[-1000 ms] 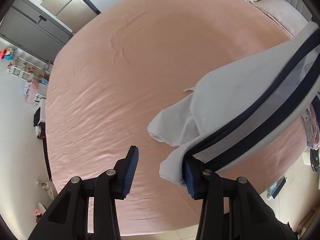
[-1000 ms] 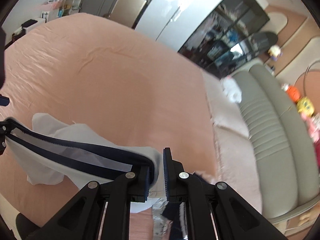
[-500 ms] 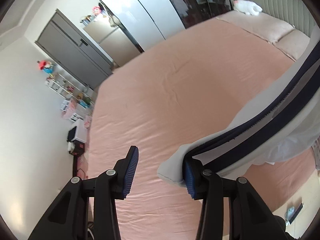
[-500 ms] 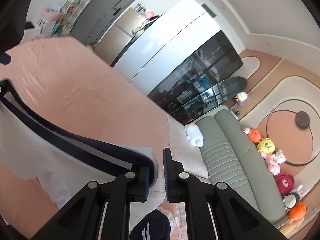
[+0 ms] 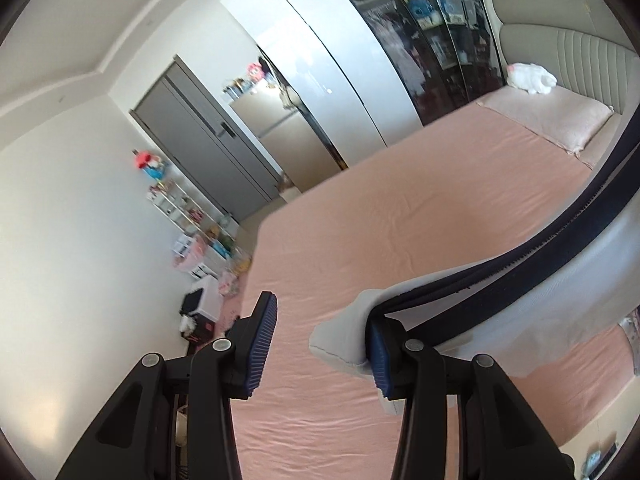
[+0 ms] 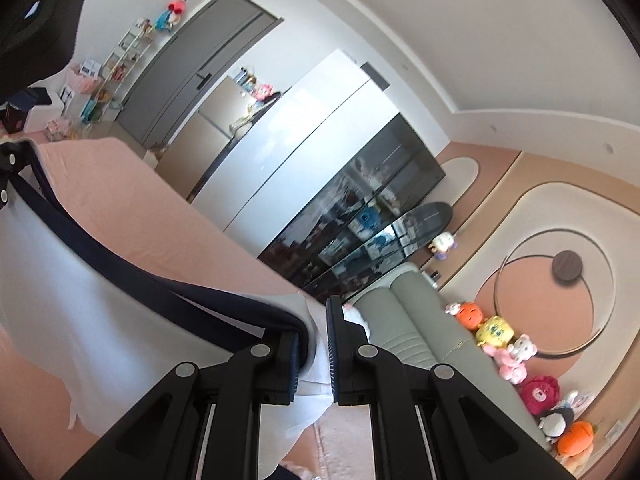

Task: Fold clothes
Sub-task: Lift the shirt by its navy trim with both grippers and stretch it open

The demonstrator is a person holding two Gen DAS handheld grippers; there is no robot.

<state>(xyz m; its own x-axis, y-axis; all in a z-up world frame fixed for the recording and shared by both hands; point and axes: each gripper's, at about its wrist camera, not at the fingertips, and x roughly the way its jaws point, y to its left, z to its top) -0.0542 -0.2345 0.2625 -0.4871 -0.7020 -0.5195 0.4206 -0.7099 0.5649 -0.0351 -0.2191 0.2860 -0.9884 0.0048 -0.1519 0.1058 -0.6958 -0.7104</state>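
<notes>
White garment [image 5: 556, 308] with navy waistband hangs stretched above the pink bed [image 5: 420, 208], right gripper [image 6: 312, 344] clamped on one waistband end, left gripper [image 5: 320, 340] gaping, fabric merely draped over one finger, probably readying a fold.

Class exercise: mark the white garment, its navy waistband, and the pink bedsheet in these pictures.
white garment [image 6: 60, 280]: right wrist view, on its hanging white fabric.
navy waistband [image 5: 576, 224]: left wrist view, mid-band.
pink bedsheet [image 5: 400, 208]: left wrist view, bare middle.
</notes>
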